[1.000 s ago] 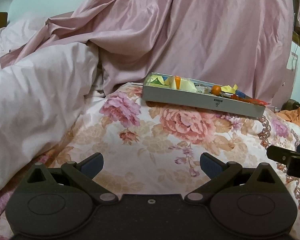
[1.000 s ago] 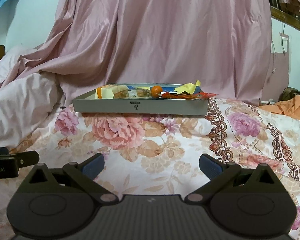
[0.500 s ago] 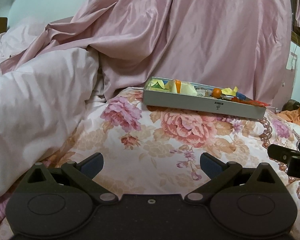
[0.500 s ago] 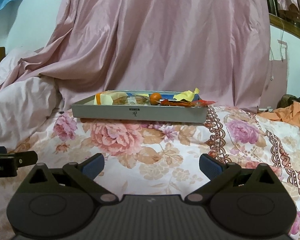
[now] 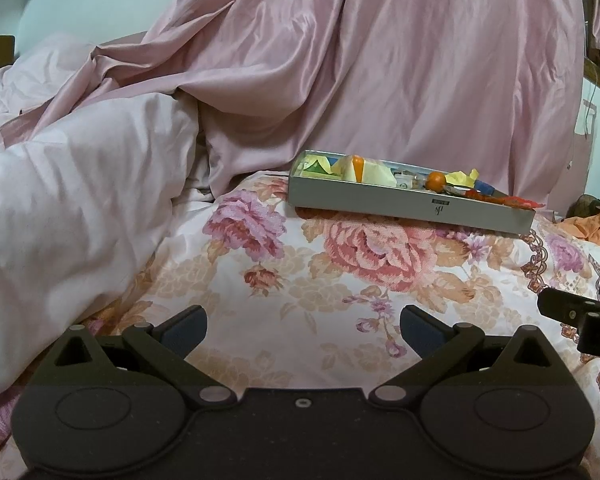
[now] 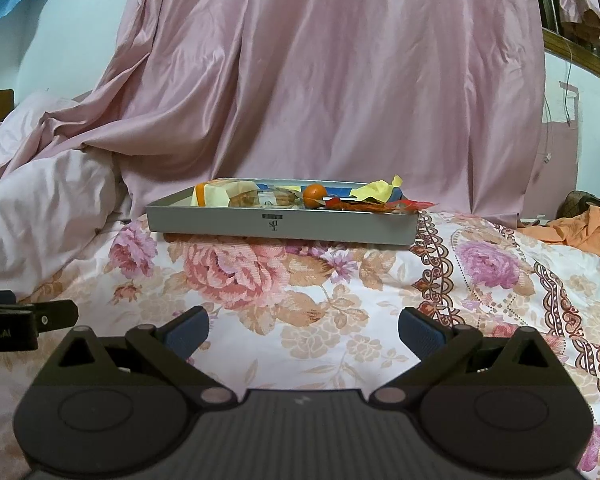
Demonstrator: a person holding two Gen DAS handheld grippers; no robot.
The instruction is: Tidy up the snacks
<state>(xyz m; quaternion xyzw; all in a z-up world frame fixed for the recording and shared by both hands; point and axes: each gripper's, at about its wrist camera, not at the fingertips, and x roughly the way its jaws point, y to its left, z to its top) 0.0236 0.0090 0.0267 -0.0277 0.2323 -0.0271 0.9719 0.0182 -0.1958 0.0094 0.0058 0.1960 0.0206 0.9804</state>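
Both grippers spread wide and empty above the floral bedsheet, tray of snacks ahead.

The left gripper (image 5: 302, 326) and right gripper (image 6: 303, 328) hold nothing, side by side over the floral sheet (image 6: 340, 304). Well beyond them the grey tray (image 6: 284, 224) rests on the bed, holding a small orange fruit (image 6: 314, 193), yellow wrappers (image 6: 374, 190) and other packets, before a pink drape (image 6: 340, 80).

I'm in a home bedroom: floral bedsheet (image 6: 300, 280), rumpled white duvet (image 5: 80, 200), pink draped curtain (image 6: 340, 80), orange clothing (image 6: 580, 228) lying on the bed.
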